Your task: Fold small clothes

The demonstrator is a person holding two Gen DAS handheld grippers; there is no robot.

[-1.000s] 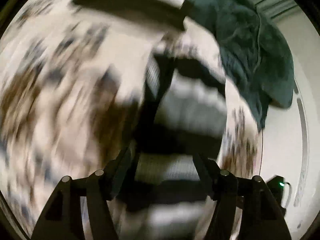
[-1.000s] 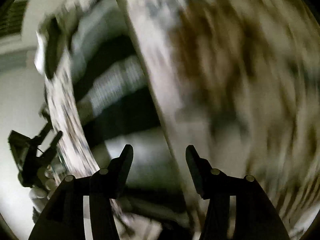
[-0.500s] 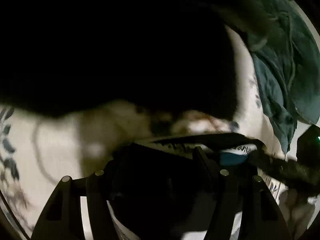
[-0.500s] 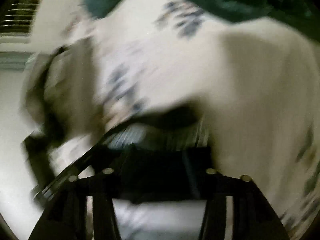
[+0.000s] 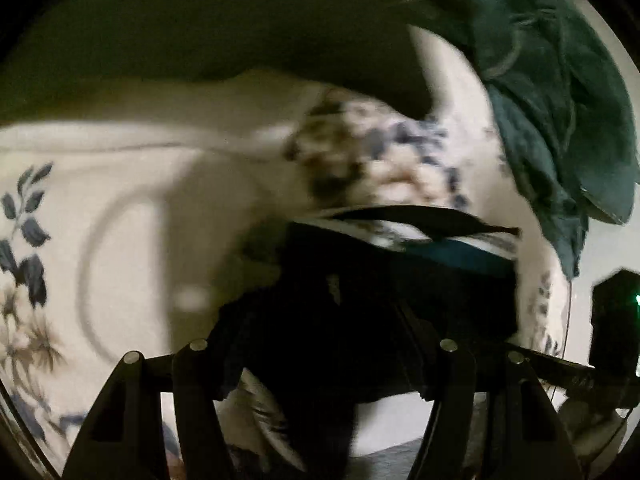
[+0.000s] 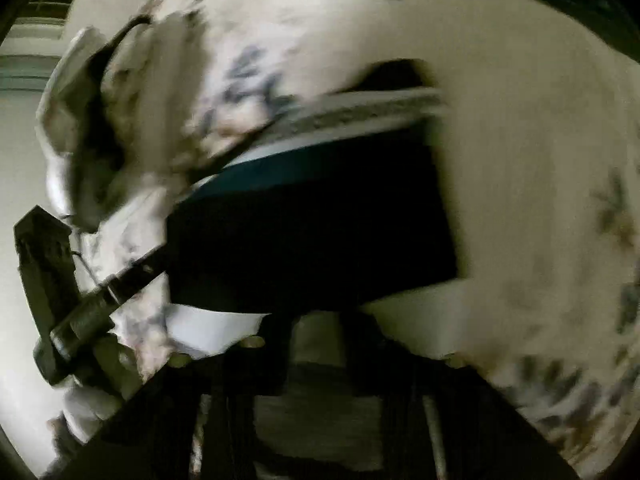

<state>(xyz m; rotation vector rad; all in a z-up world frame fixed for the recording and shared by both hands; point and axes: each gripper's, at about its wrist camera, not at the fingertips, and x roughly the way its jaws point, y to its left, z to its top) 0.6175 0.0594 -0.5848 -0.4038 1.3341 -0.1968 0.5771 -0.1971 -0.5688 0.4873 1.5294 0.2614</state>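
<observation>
left claw point(image 5: 320, 344): jaws apart, dark garment point(image 5: 360, 300) draped between, grip unclear to us | right claw point(image 6: 316, 344): jaws together, pinching garment edge | floral sheet point(image 5: 120, 208) underneath

The dark folded cloth point(image 5: 360, 300) fills the space right ahead. A green heap point(image 5: 560, 100) blocks the bed's point(image 5: 120, 208) far right edge. The flowered bedding on the left lies bare.
</observation>
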